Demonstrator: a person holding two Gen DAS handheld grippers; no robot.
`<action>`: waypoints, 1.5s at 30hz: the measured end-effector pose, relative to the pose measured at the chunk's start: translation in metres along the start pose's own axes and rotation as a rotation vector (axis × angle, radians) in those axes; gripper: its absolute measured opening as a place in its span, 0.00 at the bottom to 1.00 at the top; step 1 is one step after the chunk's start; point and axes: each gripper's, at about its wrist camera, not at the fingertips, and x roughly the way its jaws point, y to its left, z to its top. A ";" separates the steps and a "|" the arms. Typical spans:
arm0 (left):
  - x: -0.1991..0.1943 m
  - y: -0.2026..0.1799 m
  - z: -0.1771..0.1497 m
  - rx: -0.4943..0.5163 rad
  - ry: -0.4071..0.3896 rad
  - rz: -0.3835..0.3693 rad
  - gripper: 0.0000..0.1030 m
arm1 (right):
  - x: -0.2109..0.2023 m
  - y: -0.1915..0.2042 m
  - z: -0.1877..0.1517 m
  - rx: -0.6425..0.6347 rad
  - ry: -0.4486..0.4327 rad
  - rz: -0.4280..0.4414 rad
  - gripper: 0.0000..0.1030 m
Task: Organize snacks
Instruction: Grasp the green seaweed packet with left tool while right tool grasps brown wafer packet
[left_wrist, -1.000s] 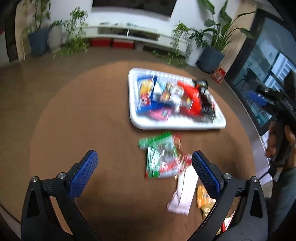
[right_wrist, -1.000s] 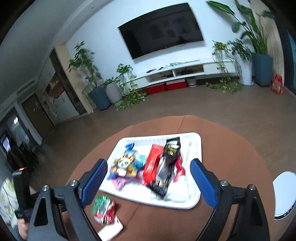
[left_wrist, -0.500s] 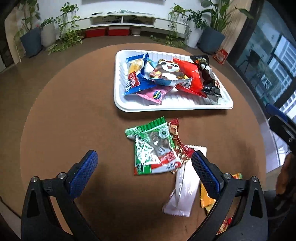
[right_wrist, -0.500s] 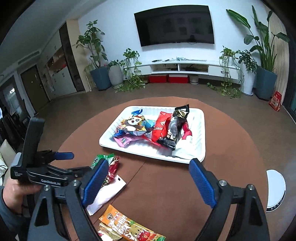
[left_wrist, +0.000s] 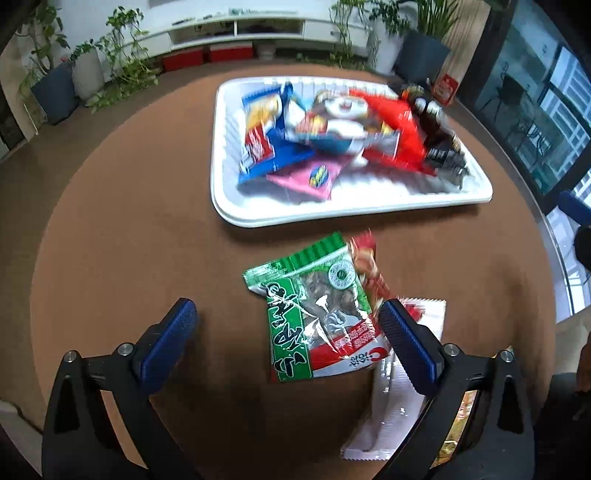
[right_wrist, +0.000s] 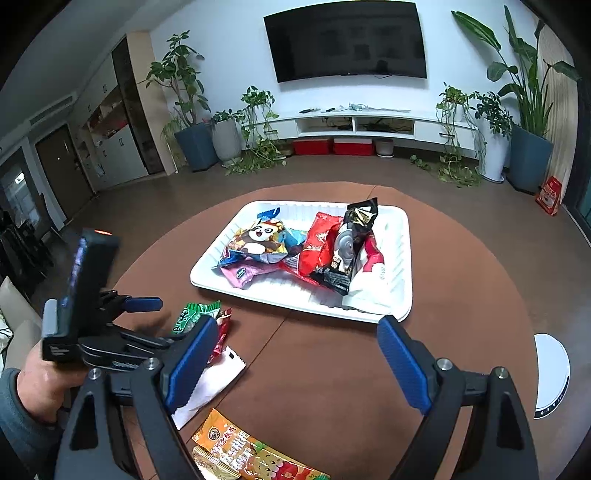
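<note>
Loose packets (left_wrist: 317, 306) before the tray (left_wrist: 236, 206)

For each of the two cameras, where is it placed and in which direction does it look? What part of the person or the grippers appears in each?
Left wrist: on the left gripper, tilted down at the green packet on the table; its own open blue fingers show.
Right wrist: on the right gripper, facing the TV wall across the white tray; its open fingers and the left gripper in the person's hand show.
Shared: tray, green packet, white packet.
</note>
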 end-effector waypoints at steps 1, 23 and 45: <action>0.006 0.002 0.000 -0.007 0.018 -0.002 0.97 | 0.000 0.000 0.000 -0.001 0.001 -0.001 0.88; 0.022 0.011 0.016 0.061 -0.035 0.021 0.50 | 0.035 0.023 -0.010 -0.077 0.101 0.002 0.74; -0.005 0.046 -0.008 -0.034 -0.101 -0.133 0.25 | 0.087 0.073 -0.002 -0.114 0.236 0.044 0.53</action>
